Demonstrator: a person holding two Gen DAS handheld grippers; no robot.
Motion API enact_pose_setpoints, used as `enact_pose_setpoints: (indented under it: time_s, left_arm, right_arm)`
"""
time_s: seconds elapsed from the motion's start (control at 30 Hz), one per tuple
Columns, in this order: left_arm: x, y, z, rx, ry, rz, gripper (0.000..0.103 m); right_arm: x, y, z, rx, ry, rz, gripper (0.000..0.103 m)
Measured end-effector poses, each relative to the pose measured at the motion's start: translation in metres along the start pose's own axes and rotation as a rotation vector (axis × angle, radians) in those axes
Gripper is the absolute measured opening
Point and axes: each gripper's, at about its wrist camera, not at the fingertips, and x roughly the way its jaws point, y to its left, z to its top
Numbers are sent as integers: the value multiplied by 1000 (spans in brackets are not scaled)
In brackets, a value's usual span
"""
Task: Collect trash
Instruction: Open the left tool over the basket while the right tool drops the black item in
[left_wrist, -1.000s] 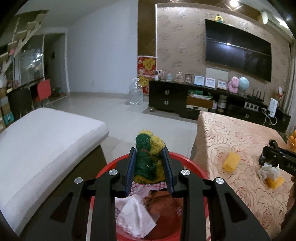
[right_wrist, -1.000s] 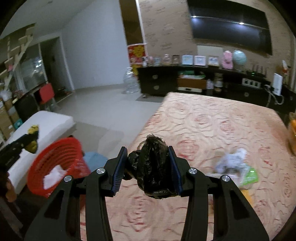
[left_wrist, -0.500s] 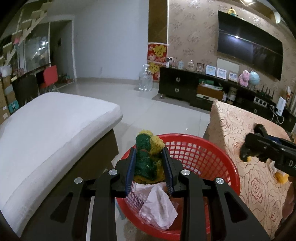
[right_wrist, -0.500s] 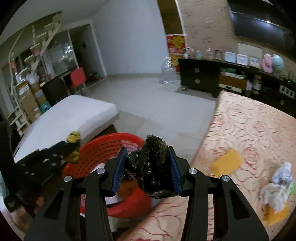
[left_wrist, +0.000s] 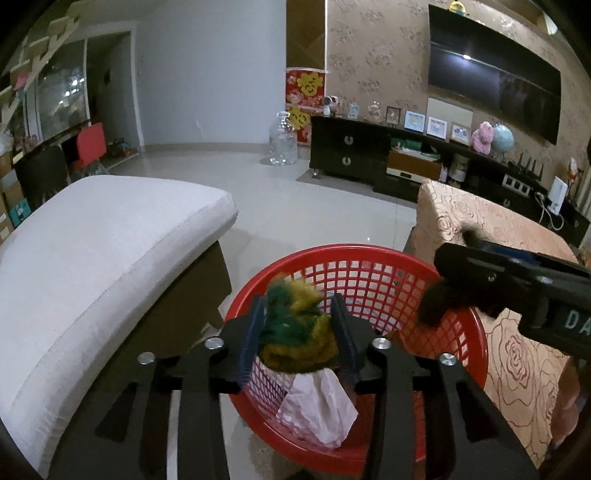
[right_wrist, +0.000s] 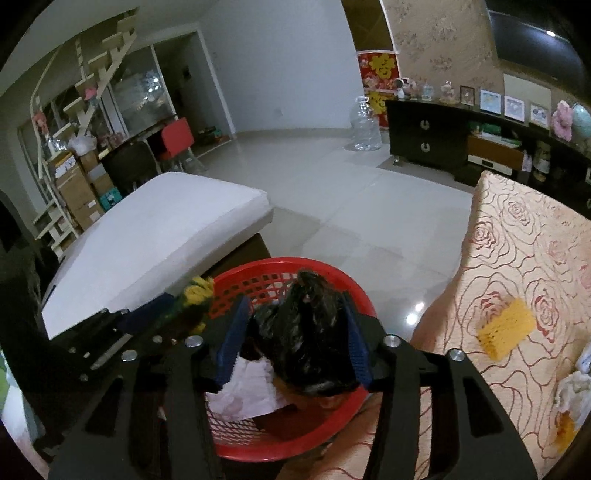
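Both grippers hover over a red mesh basket (left_wrist: 373, 273), jaws opening: left gripper (left_wrist: 297, 328) around a green-yellow scrubber (left_wrist: 295, 328), right gripper (right_wrist: 295, 332) around a crumpled black bag (right_wrist: 306, 332).

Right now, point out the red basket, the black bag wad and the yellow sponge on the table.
red basket (left_wrist: 354, 251), left wrist view, far rim.
black bag wad (right_wrist: 306, 332), right wrist view, middle of the crumpled bag between the fingers.
yellow sponge (right_wrist: 506, 328), right wrist view, centre of its top face.
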Motion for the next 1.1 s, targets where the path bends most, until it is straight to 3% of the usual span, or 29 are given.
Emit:
enact_pose_setpoints:
  time_s: [0.17, 0.33, 0.63, 1.1]
  left_arm:
    - [-7, 1, 2, -17, -41, 0, 64]
    - [-8, 4, 4, -33, -51, 2, 75]
    - [-18, 7, 6, -74, -102, -30, 78]
    - [-23, -23, 6, -21, -147, -88, 78]
  right_arm:
    - [-5, -3, 1, 19, -12, -10, 63]
    - [-15, -10, 0, 32, -32, -25, 64]
    - [-45, -34, -9, 50, -79, -94, 64]
    - [-101, -112, -63, 120, -93, -294, 65]
